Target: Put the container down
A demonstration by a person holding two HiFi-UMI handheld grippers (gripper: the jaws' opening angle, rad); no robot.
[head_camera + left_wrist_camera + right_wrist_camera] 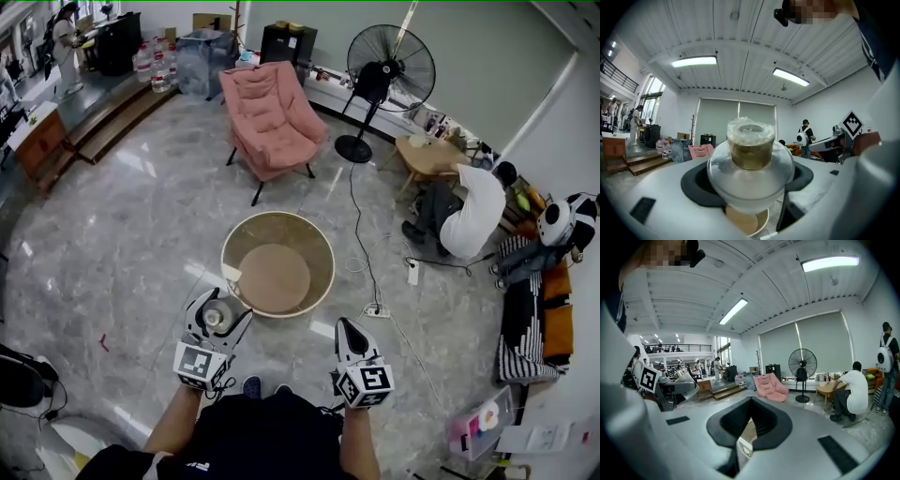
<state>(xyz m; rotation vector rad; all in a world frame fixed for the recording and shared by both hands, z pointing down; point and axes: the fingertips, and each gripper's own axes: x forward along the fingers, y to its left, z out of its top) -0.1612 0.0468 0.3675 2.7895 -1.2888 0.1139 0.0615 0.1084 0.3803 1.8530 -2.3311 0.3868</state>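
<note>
Left claw (223, 307) with container (751, 150); glossy marble floor (141, 234)

Bright ceiling strip lights, fisheye-warped edges

No legible text, label, brand or number anywhere

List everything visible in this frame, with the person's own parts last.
container: one, clear with brownish contents, clamped in the left gripper
round table: one, tan with raised rim, on the floor ahead of the grippers
armchair: one, pink, beyond the table
standing fan: one, black, right of the armchair
person: one, white top, crouched by a small wooden table at right
left gripper: one, grey, shut on the container
right gripper: one, grey, jaws together, empty
</note>
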